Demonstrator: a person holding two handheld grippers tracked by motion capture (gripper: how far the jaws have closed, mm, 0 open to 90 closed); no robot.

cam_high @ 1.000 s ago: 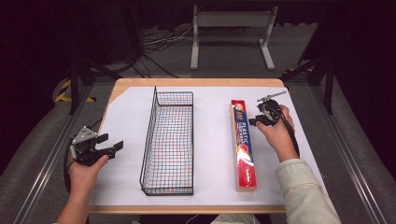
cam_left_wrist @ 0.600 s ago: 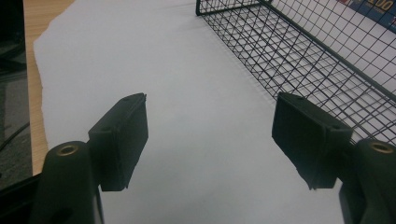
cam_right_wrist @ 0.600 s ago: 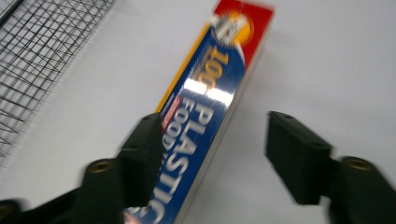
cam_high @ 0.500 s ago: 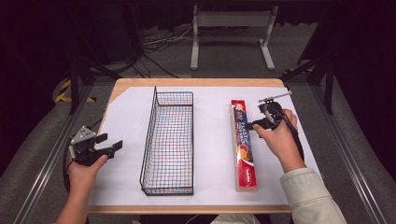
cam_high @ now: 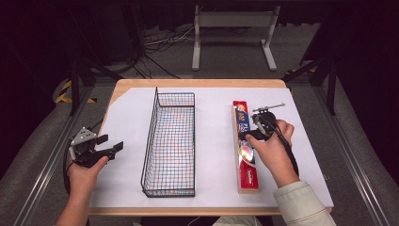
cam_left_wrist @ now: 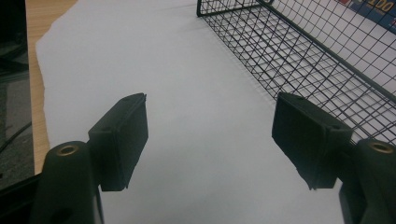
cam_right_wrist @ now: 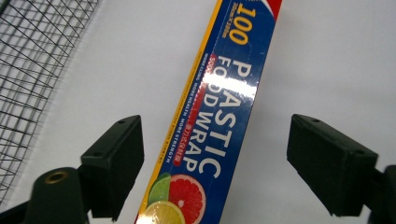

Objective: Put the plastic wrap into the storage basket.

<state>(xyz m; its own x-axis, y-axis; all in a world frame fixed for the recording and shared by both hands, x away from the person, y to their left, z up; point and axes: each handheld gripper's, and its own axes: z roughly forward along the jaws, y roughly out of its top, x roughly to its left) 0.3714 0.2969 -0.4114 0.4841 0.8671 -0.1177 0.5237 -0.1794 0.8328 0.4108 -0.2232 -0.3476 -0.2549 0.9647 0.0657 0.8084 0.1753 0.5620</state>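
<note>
Two spread jaws of the right gripper (cam_right_wrist: pixel 215 168) straddle the plastic wrap box (cam_right_wrist: pixel 219 116).

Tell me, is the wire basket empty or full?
Empty: through the wire basket mesh only the white sheet shows, and the plastic wrap box lies outside.

We see a long, narrow box of plastic food wrap (cam_high: pixel 245 148), blue with red ends and citrus fruit printed on it. It lies flat on the white sheet, lengthwise, well right of centre.
</note>
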